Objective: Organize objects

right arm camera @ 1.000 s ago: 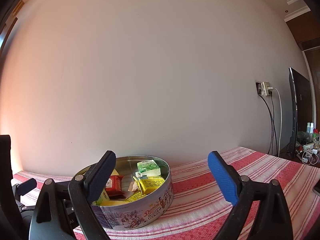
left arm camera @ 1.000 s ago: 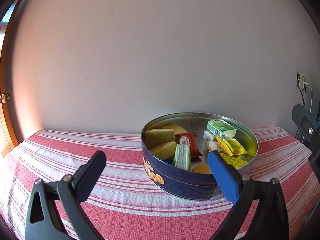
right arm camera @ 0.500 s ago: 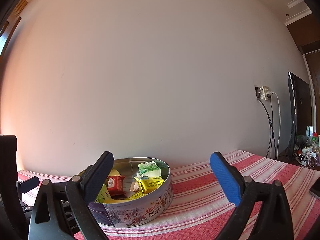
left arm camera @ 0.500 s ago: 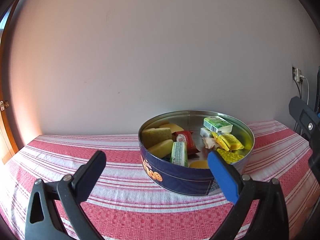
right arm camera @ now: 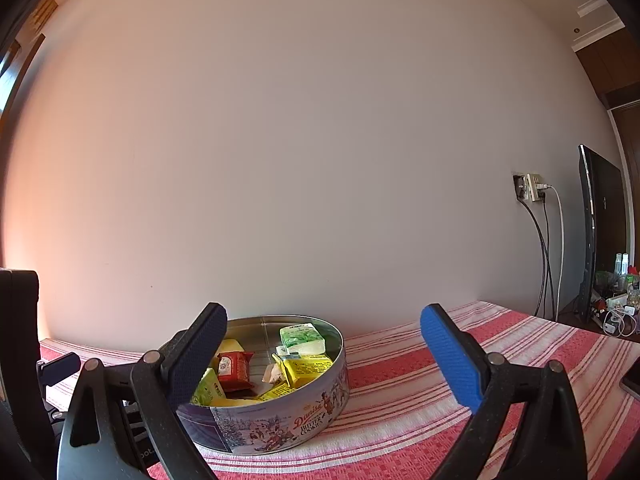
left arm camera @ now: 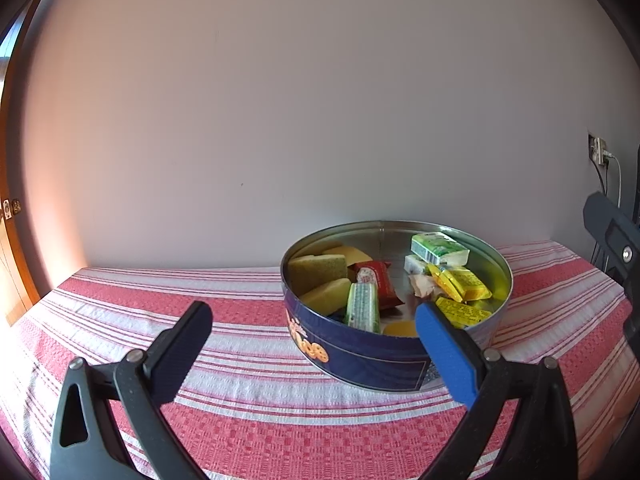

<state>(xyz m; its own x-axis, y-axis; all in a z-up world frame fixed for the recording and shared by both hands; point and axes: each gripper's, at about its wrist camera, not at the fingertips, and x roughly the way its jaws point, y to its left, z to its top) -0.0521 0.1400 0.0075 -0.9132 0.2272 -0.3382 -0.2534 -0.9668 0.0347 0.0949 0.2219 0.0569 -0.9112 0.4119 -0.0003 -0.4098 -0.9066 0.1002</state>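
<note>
A round blue cookie tin [left arm camera: 360,356] [right arm camera: 280,424] sits on the red-and-white striped cloth, holding several small items: yellow-green sponges [left arm camera: 318,270], a red packet [left arm camera: 378,282] [right arm camera: 234,368], a green-white box [left arm camera: 438,247] [right arm camera: 302,338] and yellow packets [left arm camera: 462,284] [right arm camera: 306,368]. My left gripper [left arm camera: 312,330] is open and empty, hovering in front of the tin's near-left wall. My right gripper [right arm camera: 324,340] is also open and empty, its left finger overlapping the tin's left side. Part of the right gripper shows at the right edge of the left wrist view.
The striped table [left arm camera: 200,304] [right arm camera: 480,360] runs up to a plain wall. A wall socket with cables [right arm camera: 532,188], a dark screen [right arm camera: 600,236] and clutter stand at the far right. A dark phone-like edge [right arm camera: 632,380] lies on the cloth at right.
Both views have pulled back and risen a little from the tin, which now looks slightly smaller and lower. Both grippers stay open.
</note>
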